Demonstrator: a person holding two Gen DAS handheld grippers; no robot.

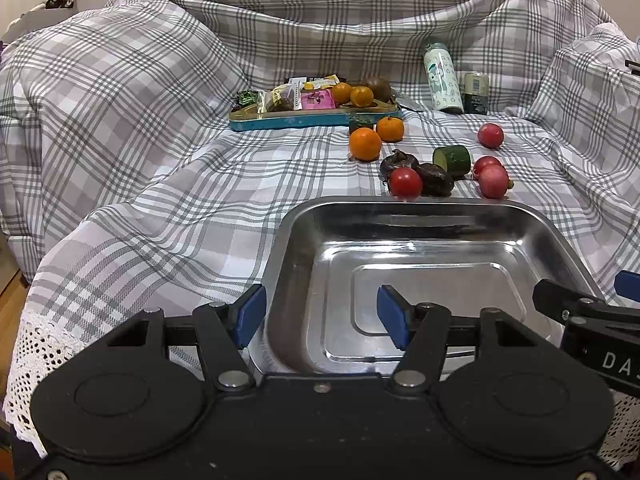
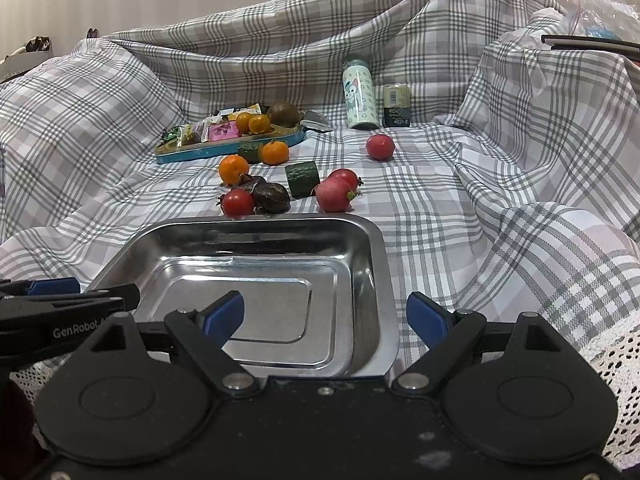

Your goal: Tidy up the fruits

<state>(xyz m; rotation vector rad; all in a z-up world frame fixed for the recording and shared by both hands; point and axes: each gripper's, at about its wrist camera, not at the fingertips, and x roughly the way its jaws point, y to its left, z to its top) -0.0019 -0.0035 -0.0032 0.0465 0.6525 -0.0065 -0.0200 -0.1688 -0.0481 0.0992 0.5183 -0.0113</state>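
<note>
An empty steel tray (image 1: pixel 304 248) (image 2: pixel 368 248) lies on the checked cloth in front of both grippers. Beyond its far rim lie loose fruits: a red tomato (image 1: pixel 405 182) (image 2: pixel 237 203), two oranges (image 1: pixel 365 144) (image 2: pixel 233 169), dark wrinkled fruits (image 1: pixel 435 179) (image 2: pixel 272 197), a cucumber piece (image 1: pixel 453 158) (image 2: pixel 303 176) and pink-red fruits (image 1: pixel 493 181) (image 2: pixel 334 196). My left gripper (image 1: pixel 322 318) is open, straddling the tray's near left rim. My right gripper (image 2: pixel 325 316) is open over the tray's near right corner. Neither holds anything.
A blue tin tray (image 1: pixel 312 119) (image 2: pixel 224 149) at the back holds snack packets, two oranges and a brown fruit. A patterned bottle (image 1: pixel 441 78) (image 2: pixel 359 98) and a dark can (image 1: pixel 476 93) (image 2: pixel 397 106) stand behind. The cloth rises in folds on all sides.
</note>
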